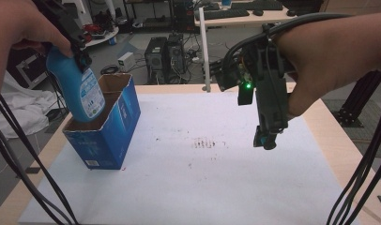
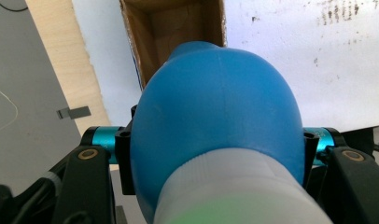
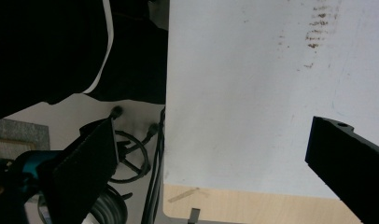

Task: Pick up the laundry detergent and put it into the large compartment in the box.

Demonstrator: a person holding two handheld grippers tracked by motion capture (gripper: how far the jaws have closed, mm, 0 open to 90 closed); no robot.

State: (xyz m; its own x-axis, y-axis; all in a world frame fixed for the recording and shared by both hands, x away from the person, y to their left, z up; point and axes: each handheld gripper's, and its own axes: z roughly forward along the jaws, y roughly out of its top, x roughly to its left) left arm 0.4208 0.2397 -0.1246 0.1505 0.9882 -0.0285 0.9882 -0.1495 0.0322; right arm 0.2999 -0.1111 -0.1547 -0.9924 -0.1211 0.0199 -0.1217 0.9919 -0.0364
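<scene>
Bottle (image 1: 80,86) clamped in left tool (image 2: 215,149), base inside box (image 1: 118,126).

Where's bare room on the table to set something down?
The white sheet is bare from the blue box rightward, past the brown smudge. The left edge is crowded: the left gripper holds the blue bottle over the box.
</scene>
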